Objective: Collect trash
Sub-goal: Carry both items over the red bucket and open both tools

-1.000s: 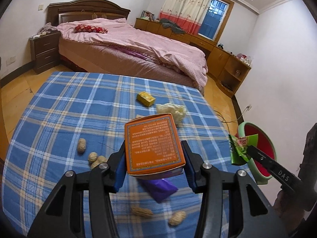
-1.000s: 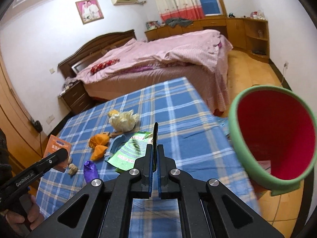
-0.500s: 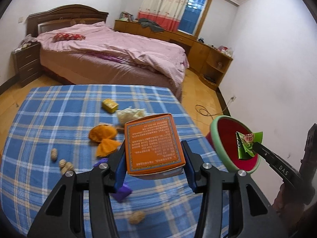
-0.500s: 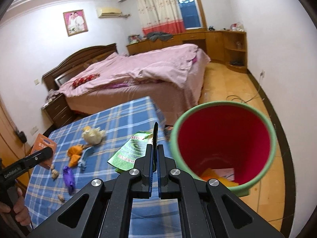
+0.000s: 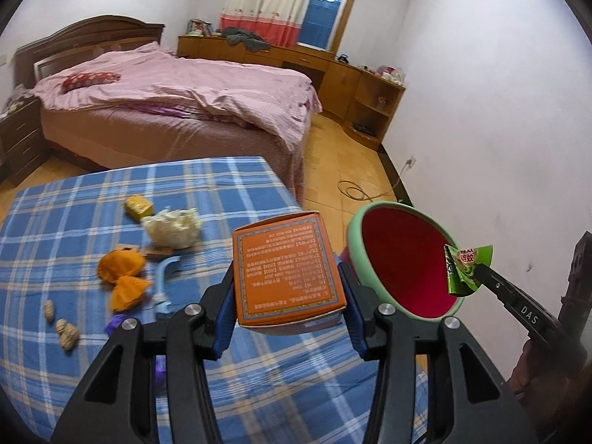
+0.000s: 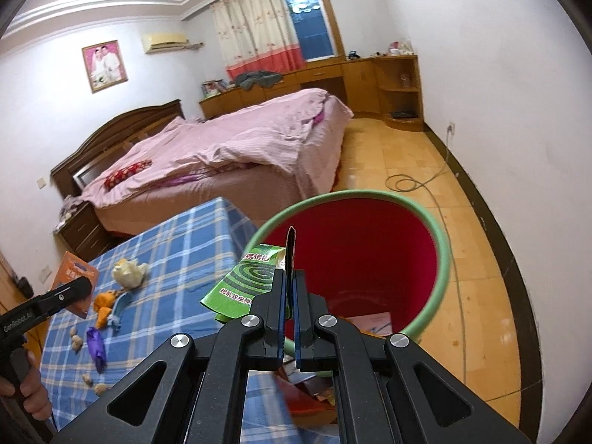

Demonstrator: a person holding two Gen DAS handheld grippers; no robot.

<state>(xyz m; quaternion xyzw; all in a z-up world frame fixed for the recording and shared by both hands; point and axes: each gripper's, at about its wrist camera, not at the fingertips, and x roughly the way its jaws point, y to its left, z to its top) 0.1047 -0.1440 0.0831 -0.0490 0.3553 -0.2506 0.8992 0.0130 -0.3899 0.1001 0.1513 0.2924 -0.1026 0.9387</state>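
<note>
My left gripper (image 5: 288, 277) is shut on an orange carton (image 5: 286, 270), held above the right edge of the blue plaid table (image 5: 222, 185). My right gripper (image 6: 290, 277) is shut on a green wrapper (image 6: 244, 277), held over the near rim of the green bin with a red inside (image 6: 370, 244). The bin also shows in the left wrist view (image 5: 403, 259), right of the carton, with the wrapper (image 5: 466, 266) at its far rim. Paper scraps lie in the bin's bottom (image 6: 373, 322).
On the table lie a crumpled white paper (image 5: 172, 224), a yellow scrap (image 5: 138, 205), orange peels (image 5: 120, 266), a light blue piece (image 5: 164, 277), a purple wrapper (image 6: 95, 344) and peanuts (image 5: 66, 333). A bed (image 5: 166, 111) stands behind. A cable (image 6: 410, 181) lies on the floor.
Both grippers have swung right toward the bin with their loads. The bin now fills more of the right wrist view and the wrapper hangs over its rim.
</note>
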